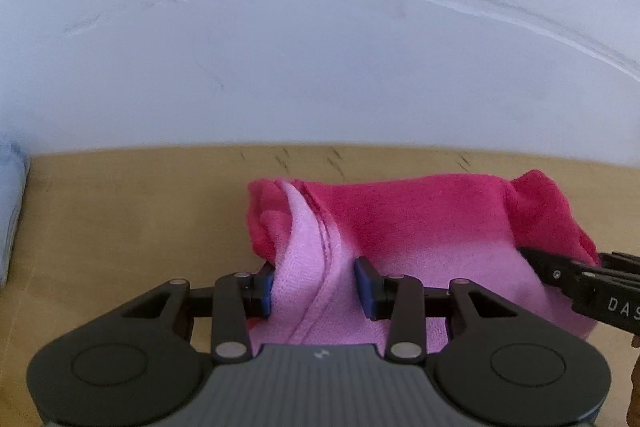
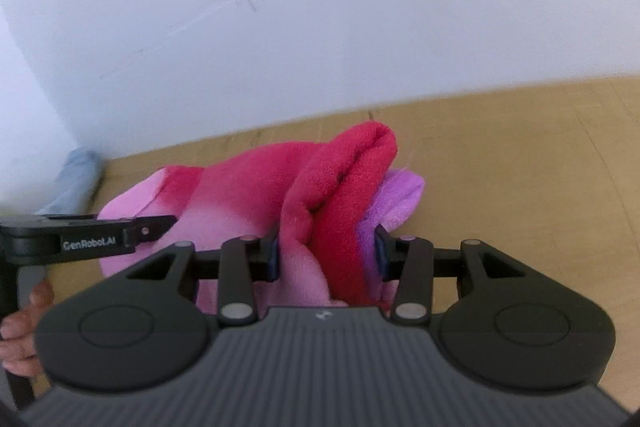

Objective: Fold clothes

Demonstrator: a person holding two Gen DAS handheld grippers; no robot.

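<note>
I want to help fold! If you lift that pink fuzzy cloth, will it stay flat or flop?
Probably flop: the pink cloth already bunches and sags between both tongs. It looks soft and fleecy, so likely light and not slippery. It shouldn't roll on the table.

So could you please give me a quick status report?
Left gripper and right gripper both shut on bunched pink fleece garment. Nothing in the way.
</note>
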